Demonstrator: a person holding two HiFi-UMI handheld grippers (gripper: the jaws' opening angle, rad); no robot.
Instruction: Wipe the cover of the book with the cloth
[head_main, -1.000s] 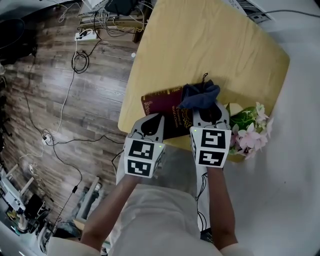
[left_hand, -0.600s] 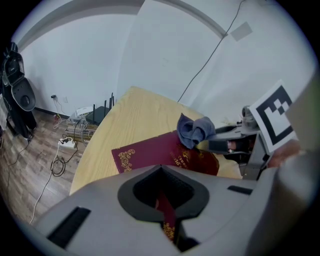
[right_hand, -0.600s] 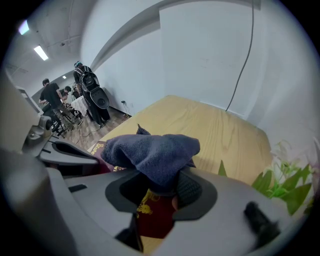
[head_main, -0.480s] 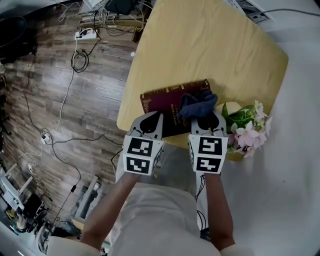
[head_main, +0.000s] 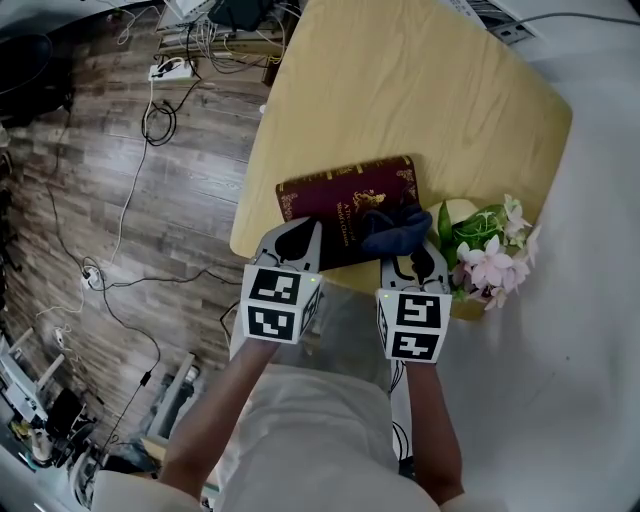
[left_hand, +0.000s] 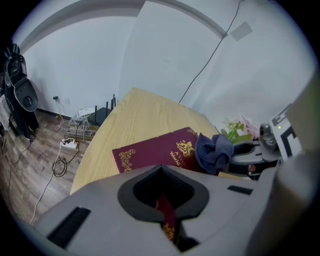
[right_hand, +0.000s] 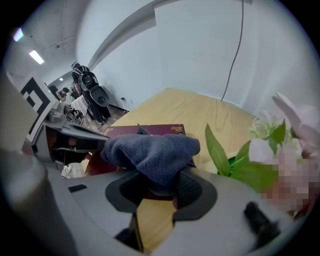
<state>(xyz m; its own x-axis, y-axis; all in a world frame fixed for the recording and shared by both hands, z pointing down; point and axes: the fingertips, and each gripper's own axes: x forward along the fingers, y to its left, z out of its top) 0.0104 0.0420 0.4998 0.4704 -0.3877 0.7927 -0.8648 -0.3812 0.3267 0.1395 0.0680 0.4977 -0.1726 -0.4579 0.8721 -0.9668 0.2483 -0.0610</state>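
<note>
A maroon book (head_main: 343, 202) with gold print lies near the front edge of the yellow wooden table (head_main: 420, 90). My left gripper (head_main: 293, 245) is shut on the book's near edge, and the cover (left_hand: 160, 150) runs into its jaws. My right gripper (head_main: 415, 250) is shut on a dark blue cloth (head_main: 397, 228), which rests on the book's front right part. In the right gripper view the cloth (right_hand: 155, 152) bulges out of the jaws over the book (right_hand: 150, 130).
Pink and white flowers (head_main: 490, 260) with green leaves stand at the table's front right corner, close beside my right gripper. Cables and a power strip (head_main: 172, 70) lie on the wooden floor to the left. The far part of the table is bare.
My right gripper has drawn the cloth toward me across the cover, from the book's far right corner to its front right part. The left gripper keeps hold of the book.
</note>
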